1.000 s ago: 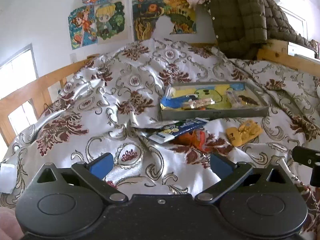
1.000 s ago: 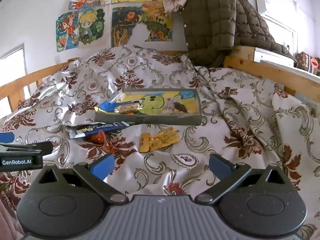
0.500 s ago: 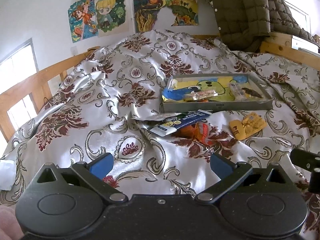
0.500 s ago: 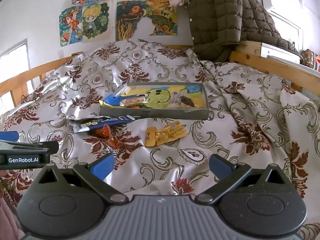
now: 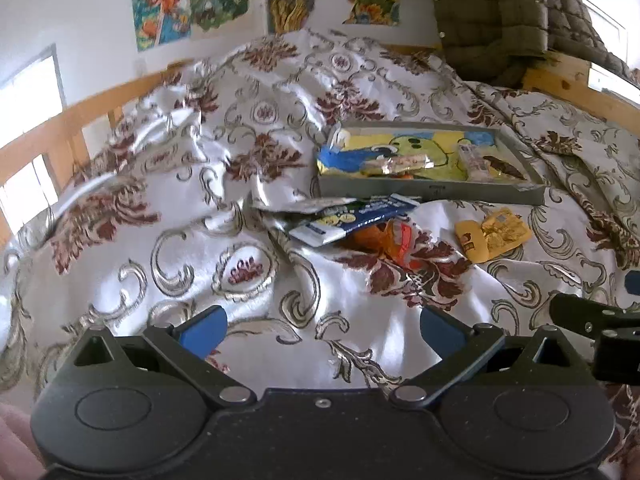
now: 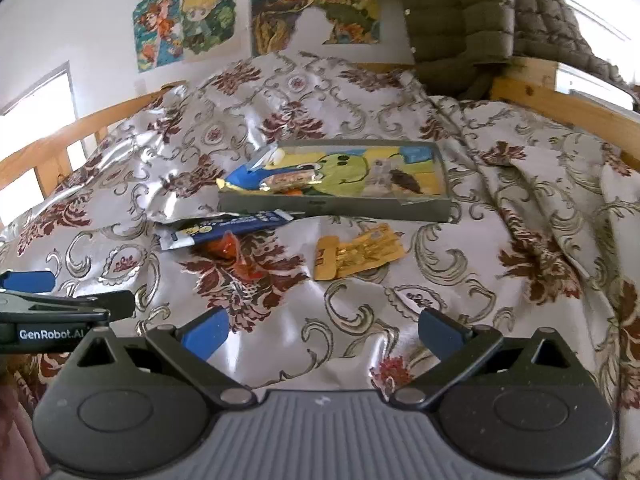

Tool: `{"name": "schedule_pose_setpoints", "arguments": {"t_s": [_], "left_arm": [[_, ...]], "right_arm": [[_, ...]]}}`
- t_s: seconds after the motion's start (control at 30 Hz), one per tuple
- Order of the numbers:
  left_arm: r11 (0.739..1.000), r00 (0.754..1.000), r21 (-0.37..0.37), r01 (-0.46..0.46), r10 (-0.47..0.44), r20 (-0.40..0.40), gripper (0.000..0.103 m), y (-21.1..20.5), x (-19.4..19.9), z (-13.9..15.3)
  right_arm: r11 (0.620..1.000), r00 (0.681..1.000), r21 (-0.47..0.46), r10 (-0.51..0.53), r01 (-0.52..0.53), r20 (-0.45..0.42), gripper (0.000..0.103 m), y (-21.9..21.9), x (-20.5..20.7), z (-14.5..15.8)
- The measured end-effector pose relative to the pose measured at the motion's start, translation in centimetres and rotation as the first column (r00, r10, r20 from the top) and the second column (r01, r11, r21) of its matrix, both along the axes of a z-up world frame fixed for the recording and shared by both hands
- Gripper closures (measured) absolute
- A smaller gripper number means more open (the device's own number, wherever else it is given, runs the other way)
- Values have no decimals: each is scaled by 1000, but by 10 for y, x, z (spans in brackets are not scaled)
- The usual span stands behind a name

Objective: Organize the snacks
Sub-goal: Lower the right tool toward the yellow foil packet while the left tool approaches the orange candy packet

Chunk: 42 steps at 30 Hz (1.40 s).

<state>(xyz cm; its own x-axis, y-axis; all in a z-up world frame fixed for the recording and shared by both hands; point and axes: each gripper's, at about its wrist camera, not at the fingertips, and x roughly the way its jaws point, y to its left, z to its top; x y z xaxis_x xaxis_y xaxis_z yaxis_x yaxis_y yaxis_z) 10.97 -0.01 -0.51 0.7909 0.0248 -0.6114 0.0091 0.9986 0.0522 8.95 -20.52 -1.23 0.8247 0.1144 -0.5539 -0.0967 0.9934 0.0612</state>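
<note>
A shallow grey tray (image 5: 432, 194) (image 6: 332, 206) with a cartoon bottom lies on the bed and holds several snack packets. In front of it lie a dark blue packet (image 5: 352, 218) (image 6: 224, 229), an orange packet (image 5: 390, 240) (image 6: 226, 249) and a yellow packet (image 5: 494, 236) (image 6: 356, 254). My left gripper (image 5: 320, 328) is open and empty, short of the blue and orange packets. My right gripper (image 6: 322, 330) is open and empty, short of the yellow packet. Each gripper shows at the edge of the other's view.
A floral satin bedspread (image 5: 248, 160) covers the bed in loose folds. Wooden bed rails run along the left (image 5: 60, 124) and right (image 6: 560, 96). A quilted olive jacket (image 6: 460, 12) hangs at the back right. Posters (image 6: 188, 24) are on the wall.
Both grippers have moved forward and lower toward the snacks, which now look larger. Both stay open.
</note>
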Motion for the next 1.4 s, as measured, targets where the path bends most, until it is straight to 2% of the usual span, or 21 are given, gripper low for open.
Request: {"name": "schedule_pose_setpoints", "arguments": {"t_s": [0.2, 0.27, 0.4, 0.47, 0.53, 0.63, 0.77, 0.87, 0.97, 1.03, 1.1, 1.23, 1.3, 1.37, 1.4], "left_arm": [[996, 1000, -88, -12, 9, -28, 1, 7, 14, -6], [994, 999, -109, 13, -16, -29, 1, 6, 23, -9], [990, 993, -92, 106, -110, -33, 1, -4, 43, -10], [971, 982, -153, 183, -188, -19, 1, -2, 50, -5], [936, 960, -223, 271, -279, -2, 1, 1, 58, -3], [922, 945, -222, 316, -326, -9, 1, -3, 76, -1], [926, 953, -247, 287, -303, -30, 1, -6, 101, -10], [918, 967, -355, 176, -229, -113, 1, -6, 122, -22], [857, 965, -511, 70, -189, -185, 1, -4, 141, -39], [826, 964, -564, 22, -166, -206, 1, -3, 148, -47], [804, 969, -594, -20, -130, -209, 1, 0, 154, -52], [748, 971, -654, -112, -56, -231, 6, 15, 165, -64], [703, 964, -691, -166, -31, -263, 9, 27, 171, -73], [660, 958, -722, -208, -12, -287, 14, 37, 175, -81], [643, 955, -731, -228, 2, -296, 15, 41, 177, -83]], "right_arm": [[998, 996, 26, 55, -53, -73, 0, -4, 20, -8], [997, 994, 26, 70, -68, -86, 0, -5, 29, -11], [992, 989, 65, 110, -104, -96, 0, -12, 52, -16], [993, 991, 46, 109, -105, -83, 0, -15, 63, -16], [995, 993, 30, 93, -91, -79, 0, -19, 73, -17], [997, 994, 19, 82, -80, -72, 0, -25, 83, -16], [998, 995, 34, 57, -54, -78, 0, -40, 96, -18], [997, 993, 74, 31, -23, -116, 1, -51, 111, -23], [988, 987, 151, 5, 20, -161, 9, -63, 123, -31], [984, 985, 175, 2, 29, -175, 14, -66, 127, -36], [978, 984, 205, 9, 28, -180, 20, -67, 132, -39], [965, 984, 263, 37, 9, -172, 22, -65, 143, -44], [946, 981, 324, 52, 12, -187, 22, -65, 152, -50], [909, 973, 414, 64, 35, -221, 22, -68, 162, -60], [903, 971, 428, 64, 43, -231, 22, -68, 165, -64]]}}
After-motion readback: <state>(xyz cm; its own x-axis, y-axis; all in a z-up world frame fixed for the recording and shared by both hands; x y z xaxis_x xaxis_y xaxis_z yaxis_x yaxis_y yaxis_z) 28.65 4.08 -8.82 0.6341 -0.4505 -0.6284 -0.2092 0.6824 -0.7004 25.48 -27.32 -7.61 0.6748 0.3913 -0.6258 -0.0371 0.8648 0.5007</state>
